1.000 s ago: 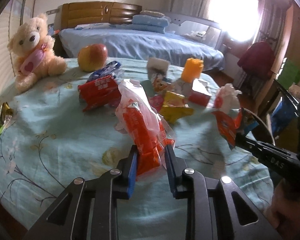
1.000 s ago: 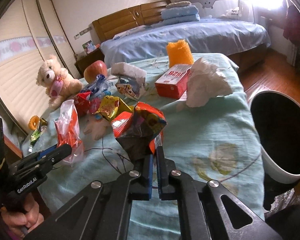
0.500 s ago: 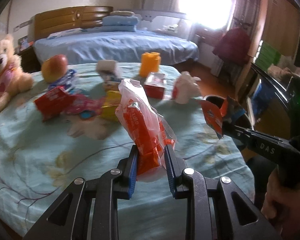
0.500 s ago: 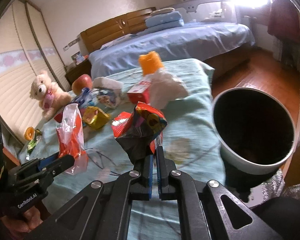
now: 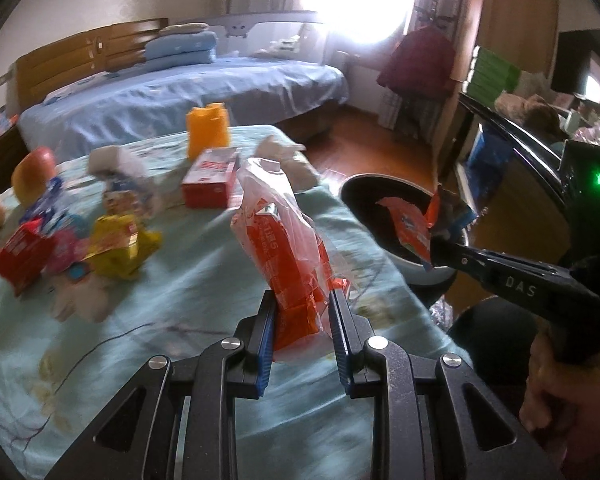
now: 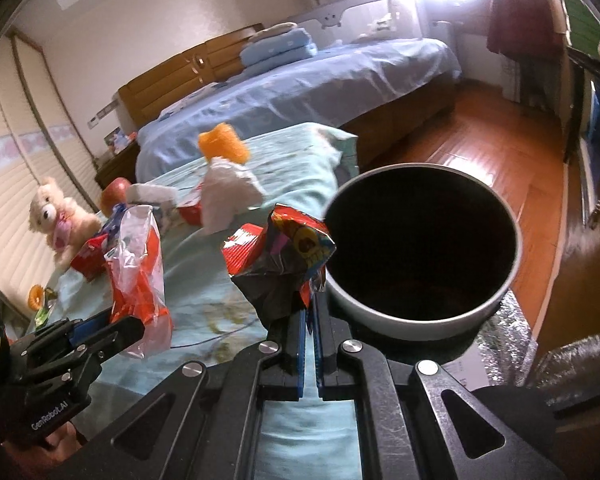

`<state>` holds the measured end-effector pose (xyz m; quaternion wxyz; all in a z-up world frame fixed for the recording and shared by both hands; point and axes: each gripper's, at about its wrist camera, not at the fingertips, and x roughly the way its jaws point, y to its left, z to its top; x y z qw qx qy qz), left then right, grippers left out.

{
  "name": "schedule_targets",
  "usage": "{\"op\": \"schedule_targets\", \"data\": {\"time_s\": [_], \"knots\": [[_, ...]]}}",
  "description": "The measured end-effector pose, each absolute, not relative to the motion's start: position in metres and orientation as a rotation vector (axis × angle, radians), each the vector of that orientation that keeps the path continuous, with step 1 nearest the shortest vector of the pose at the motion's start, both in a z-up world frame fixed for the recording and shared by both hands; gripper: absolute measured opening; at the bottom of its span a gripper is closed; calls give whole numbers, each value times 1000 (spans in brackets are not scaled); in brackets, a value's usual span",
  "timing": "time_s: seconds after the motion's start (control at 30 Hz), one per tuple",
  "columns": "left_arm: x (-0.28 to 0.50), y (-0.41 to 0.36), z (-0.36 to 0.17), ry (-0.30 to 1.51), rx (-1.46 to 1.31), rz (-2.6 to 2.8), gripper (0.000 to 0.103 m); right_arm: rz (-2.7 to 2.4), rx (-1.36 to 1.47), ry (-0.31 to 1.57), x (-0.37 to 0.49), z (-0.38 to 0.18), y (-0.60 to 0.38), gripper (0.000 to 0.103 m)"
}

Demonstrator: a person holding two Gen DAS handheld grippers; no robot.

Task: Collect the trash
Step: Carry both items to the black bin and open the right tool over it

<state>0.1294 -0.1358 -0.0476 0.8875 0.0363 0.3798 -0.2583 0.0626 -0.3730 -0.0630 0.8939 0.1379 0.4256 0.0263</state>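
Observation:
My left gripper (image 5: 302,308) is shut on a clear plastic bag with orange-red packets (image 5: 288,256), held upright above the table. In the right wrist view the same bag (image 6: 136,268) hangs at the left, in the left gripper (image 6: 120,326). My right gripper (image 6: 310,308) is shut on a crumpled red and dark snack wrapper (image 6: 284,264), right beside the near rim of the white bin (image 6: 416,328) with its dark inside. In the left wrist view that wrapper (image 5: 414,228) sits in the right gripper (image 5: 436,248) over the bin (image 5: 420,276).
More litter lies on the light blue tablecloth (image 5: 180,280): a yellow wrapper (image 5: 120,248), a red box (image 5: 212,178), crumpled tissue (image 6: 228,196), an orange container (image 5: 206,130). An apple (image 6: 114,200) and a teddy bear (image 6: 60,216) stand at the far left. A bed (image 6: 300,92) is behind.
Both grippers have swung right across the table with their loads. The bin has come from the right edge to right beside the right gripper's wrapper.

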Motion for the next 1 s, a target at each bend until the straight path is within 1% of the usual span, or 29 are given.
{"op": "schedule_targets", "data": {"time_s": [0.4,1.0], "knots": [[158,-187,-60,814,128,-609,25,-14,319,902,69,-71,-408,3],[203,-250,-69,838,175,-675,25,-53,346,960,101,-85,-450,3]]}}
